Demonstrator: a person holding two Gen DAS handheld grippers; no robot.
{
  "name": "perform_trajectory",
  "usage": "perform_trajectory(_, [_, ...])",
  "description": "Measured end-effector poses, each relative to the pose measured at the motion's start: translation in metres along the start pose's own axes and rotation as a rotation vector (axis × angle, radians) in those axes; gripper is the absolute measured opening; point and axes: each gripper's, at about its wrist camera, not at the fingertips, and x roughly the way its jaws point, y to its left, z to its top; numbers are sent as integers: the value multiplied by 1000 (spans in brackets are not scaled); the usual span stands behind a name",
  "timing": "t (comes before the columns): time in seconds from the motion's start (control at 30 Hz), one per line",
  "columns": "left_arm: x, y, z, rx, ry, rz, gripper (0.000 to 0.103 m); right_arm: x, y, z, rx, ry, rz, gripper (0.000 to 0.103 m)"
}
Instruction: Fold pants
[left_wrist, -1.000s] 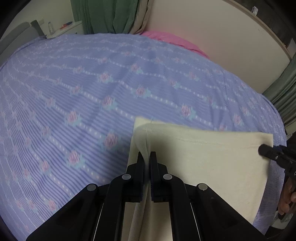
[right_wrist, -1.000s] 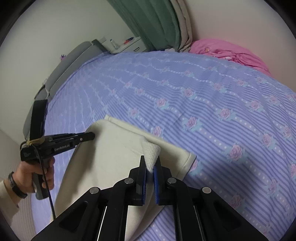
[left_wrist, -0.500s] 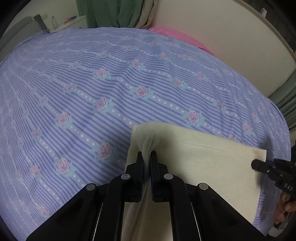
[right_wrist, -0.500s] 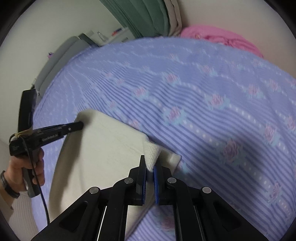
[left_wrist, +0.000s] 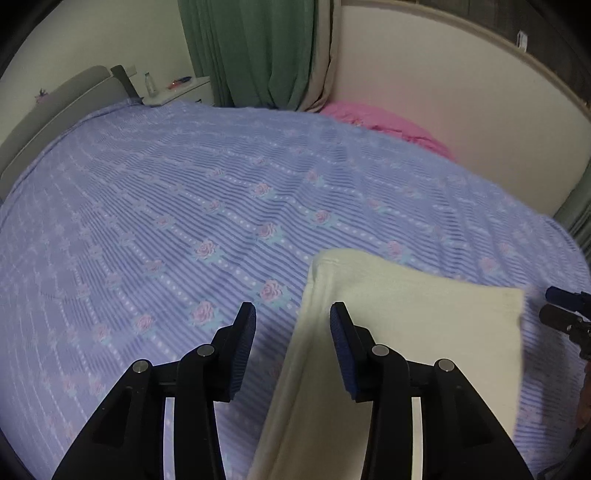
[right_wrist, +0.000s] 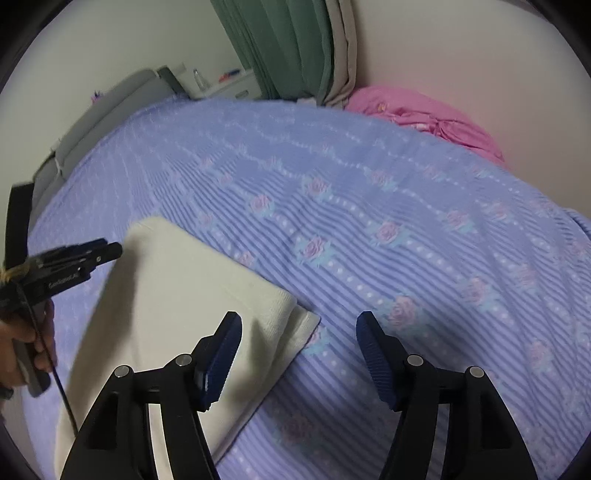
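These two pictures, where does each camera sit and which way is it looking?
Left wrist view: sits on the left gripper, looking down along its opening jaws at the cream pants on the bed; the right gripper shows at the edge.
Right wrist view: sits on the right gripper, jaws opening, clear of the cloth; a hand holds the left gripper.
Both share the pants, bed, green curtain and pink bedding.

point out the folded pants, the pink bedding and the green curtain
folded pants (right_wrist: 192, 295), right wrist view, on the flat cream top layer
pink bedding (left_wrist: 388, 123), left wrist view, on the middle of the bunched heap by the wall
green curtain (left_wrist: 258, 51), left wrist view, on its hanging folds
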Motion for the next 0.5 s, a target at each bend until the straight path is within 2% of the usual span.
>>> perform_trajectory(0.07, [-17, -6, -1, 9, -11, 9, 41, -22, 5, -1, -13, -20, 16, 65])
perform_trajectory(0.2, [-87, -7, -11, -74, -115, 16, 42, -72, 29, -8, -78, -52, 74, 65])
perform_trajectory(0.23, [-117, -6, -22, -111, -157, 57, 43, -85, 38, -9, -108, -58, 93, 65])
perform_trajectory(0.3, [-166, -5, -47, -174, -228, 154, 54, -114, 61, -13, -180, -74, 134, 65])
perform_trajectory(0.37, [-212, -2, -78, -249, -280, 267, 61, -135, 82, -17, -239, -87, 173, 65])
perform_trajectory(0.43, [-260, 4, -118, -350, -305, 343, 62, -157, 107, -25, -299, -80, 236, 65])
perform_trajectory(0.5, [-312, 11, -172, -462, -312, 439, 62, -171, 129, -35, -341, -65, 288, 65])
